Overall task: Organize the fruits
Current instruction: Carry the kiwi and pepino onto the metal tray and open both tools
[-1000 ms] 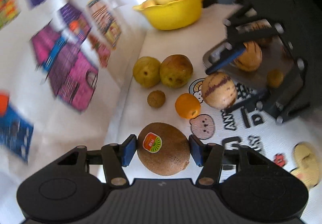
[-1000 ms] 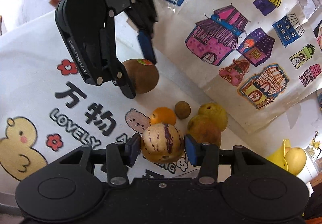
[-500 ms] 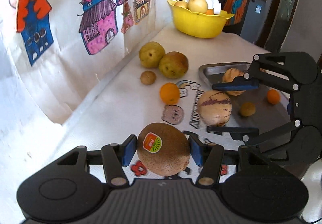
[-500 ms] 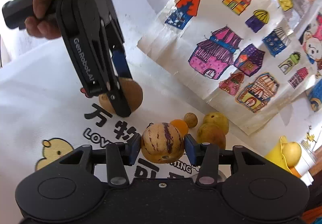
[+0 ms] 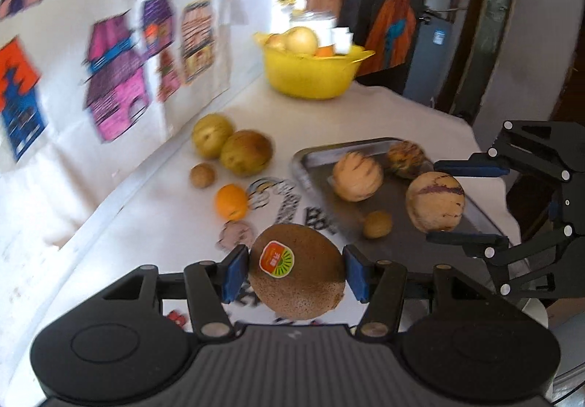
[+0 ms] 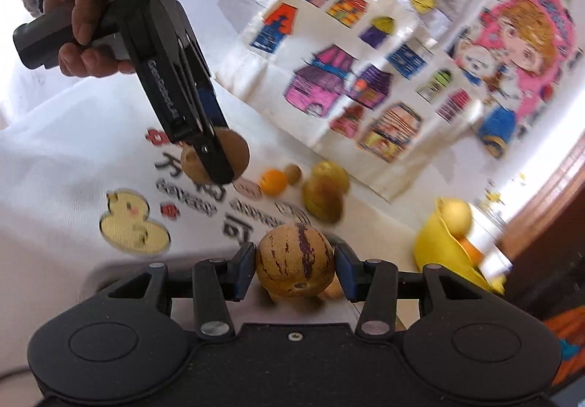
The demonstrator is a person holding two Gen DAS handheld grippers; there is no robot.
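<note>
Brown and stickered, the kiwi [image 5: 297, 272] sits clamped in the left hand-held gripper [image 5: 292, 273], carried above the white worktop [image 5: 146, 224] just near of the metal tray [image 5: 369, 147]. To the right, the right hand-held gripper [image 6: 294, 270] is closed on a striped melon [image 6: 294, 260] above that tray. Both fruits look mid-carry; lowering onto bare tray floor comes next, I'd judge. Three fruits already crowd the tray, and the worktop's right edge lies close beyond it.
</note>
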